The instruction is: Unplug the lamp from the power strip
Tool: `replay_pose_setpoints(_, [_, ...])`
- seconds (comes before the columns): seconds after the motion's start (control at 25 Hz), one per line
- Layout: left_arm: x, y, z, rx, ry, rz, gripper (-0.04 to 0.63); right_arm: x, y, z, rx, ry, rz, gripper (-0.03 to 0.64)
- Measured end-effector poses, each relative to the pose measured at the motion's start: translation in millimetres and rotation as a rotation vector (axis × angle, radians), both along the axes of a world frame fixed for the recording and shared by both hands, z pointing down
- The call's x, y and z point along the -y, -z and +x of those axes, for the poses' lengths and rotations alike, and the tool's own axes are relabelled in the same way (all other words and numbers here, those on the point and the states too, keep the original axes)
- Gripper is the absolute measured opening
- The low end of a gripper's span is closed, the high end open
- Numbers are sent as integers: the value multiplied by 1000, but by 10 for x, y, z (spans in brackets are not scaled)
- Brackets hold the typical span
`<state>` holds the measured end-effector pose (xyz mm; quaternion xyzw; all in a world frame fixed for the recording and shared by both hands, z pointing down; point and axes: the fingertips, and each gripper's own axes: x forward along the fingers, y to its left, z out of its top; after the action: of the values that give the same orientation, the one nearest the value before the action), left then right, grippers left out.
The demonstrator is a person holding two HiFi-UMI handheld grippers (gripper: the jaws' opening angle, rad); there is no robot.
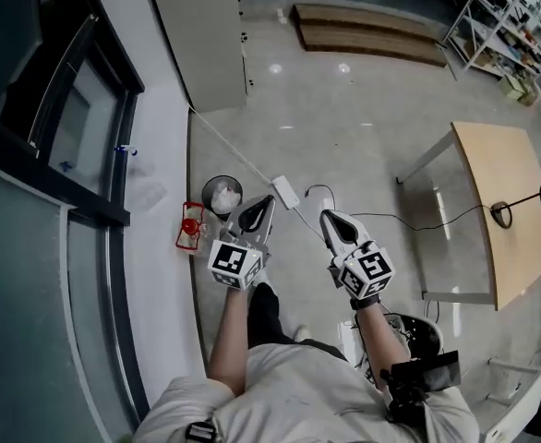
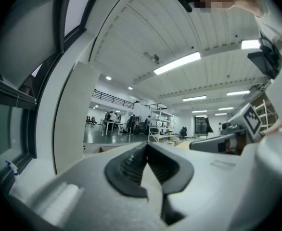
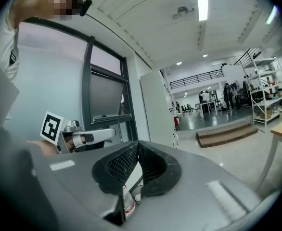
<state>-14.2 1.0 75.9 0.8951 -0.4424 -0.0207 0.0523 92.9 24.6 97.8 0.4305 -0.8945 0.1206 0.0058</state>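
A person holds 2 claws side by side above the floor [image 1: 344,109]. The left claw [image 1: 262,203] and right claw [image 1: 331,219] are each pressed together, empty. A white power strip [image 1: 284,190] lies on the floor beyond them. The black lamp [image 1: 503,213] stands on the tabletop [image 1: 492,160] at right.

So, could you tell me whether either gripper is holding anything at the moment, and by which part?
Nothing is held. The left gripper and the right gripper both have their jaws together, with nothing between them.
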Motion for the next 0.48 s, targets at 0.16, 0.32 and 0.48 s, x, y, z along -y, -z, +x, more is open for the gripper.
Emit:
replay_pose_setpoints(0.16, [-1085,157,384,70,27,24,0,-986,209,292,57,-31,27,9])
replay_pose_setpoints(0.32, [-1426,221,589,82,-3,39,0,-1237,138,551,8,-156,-2,8])
replay_pose_setpoints(0.48, [-1303,448,571,89,11,101,0,-1142,226,648,11,-250,6,8])
